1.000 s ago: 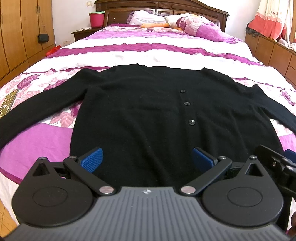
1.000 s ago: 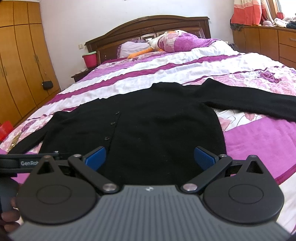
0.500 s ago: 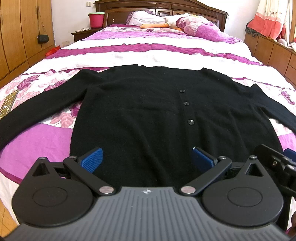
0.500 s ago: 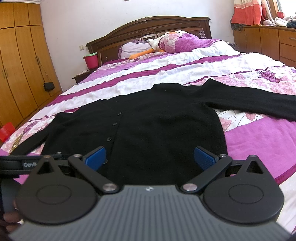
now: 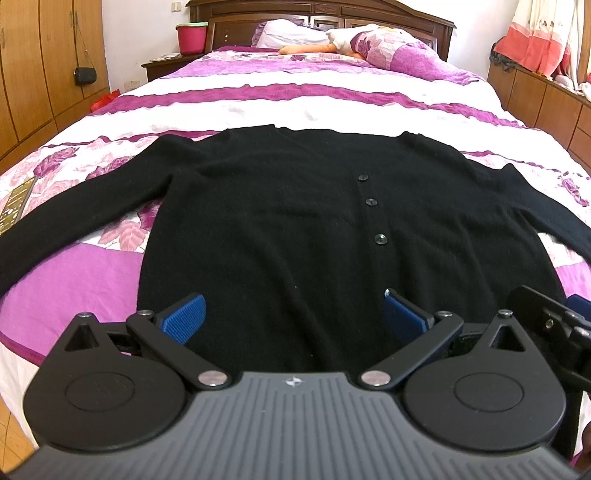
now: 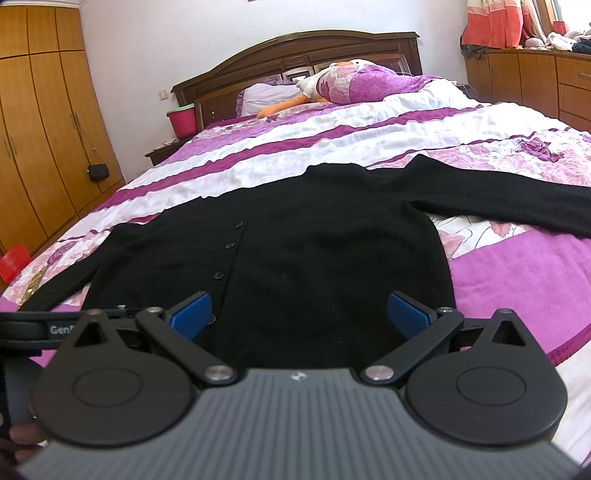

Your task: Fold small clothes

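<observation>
Little has shifted since the earlier frames — only the right view is raised slightly. Black cardigan (image 5: 280, 229) is spread flat on the bed (image 5: 295, 107). Left hand-held gripper (image 5: 293, 319) and right hand-held gripper (image 6: 301, 314) are held wide apart — empty, above the hem.

A wide bed (image 5: 306, 99) with a dark carved wooden headboard (image 6: 295, 55) carries everything. Its cover is white with magenta bands and rose prints. A black cardigan (image 5: 314, 229) lies flat and face up across the near half, hem toward the foot, both sleeves spread outward, with 3 buttons (image 5: 370, 201) showing down its front. Near the headboard lie a white pillow (image 5: 291, 33) and a purple floral bundle (image 5: 399, 51), with an orange item (image 5: 303, 49) just beside them.
</observation>
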`<state>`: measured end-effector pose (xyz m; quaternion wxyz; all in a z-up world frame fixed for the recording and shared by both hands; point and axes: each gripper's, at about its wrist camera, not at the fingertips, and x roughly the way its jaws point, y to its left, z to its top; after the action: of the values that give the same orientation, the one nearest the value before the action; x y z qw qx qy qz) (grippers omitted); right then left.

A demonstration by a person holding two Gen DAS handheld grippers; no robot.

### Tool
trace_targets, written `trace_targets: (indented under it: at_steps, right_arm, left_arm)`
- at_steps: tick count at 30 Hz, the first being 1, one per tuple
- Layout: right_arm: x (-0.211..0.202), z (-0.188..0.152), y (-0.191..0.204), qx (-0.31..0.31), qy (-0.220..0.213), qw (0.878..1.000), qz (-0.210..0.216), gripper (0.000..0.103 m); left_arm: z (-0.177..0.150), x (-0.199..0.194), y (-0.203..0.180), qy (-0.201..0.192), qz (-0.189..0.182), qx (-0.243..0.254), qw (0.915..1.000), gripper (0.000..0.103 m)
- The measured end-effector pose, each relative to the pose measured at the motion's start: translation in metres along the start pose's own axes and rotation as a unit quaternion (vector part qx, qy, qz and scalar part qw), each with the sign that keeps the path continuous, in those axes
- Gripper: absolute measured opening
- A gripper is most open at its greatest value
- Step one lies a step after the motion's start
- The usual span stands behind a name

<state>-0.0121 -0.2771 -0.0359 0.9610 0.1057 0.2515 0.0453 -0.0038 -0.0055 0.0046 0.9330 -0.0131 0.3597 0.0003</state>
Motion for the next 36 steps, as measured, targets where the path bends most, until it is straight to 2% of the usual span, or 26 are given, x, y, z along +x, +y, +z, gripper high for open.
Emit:
trace_targets:
  at_steps: [16, 23, 30, 36]
  right_arm:
    - [0.005, 0.004, -0.003, 0.003, 0.008, 1.0, 0.002, 0.103]
    - [0.007, 0.013, -0.02, 0.015, 0.003, 1.0, -0.009, 0.103]
    - [0.003, 0.028, -0.061, 0.027, -0.014, 0.998, -0.05, 0.103]
    - [-0.001, 0.048, -0.127, 0.074, -0.037, 0.991, -0.102, 0.103]
  left_arm:
    - [0.006, 0.011, -0.003, 0.017, -0.003, 0.014, 0.9998, 0.103]
    - [0.019, 0.022, -0.003, 0.021, -0.004, 0.02, 0.9996, 0.103]
    - [0.042, 0.041, -0.009, 0.026, -0.019, 0.027, 0.9991, 0.103]
    - [0.063, 0.066, -0.025, 0.027, -0.027, 0.045, 0.9983, 0.103]
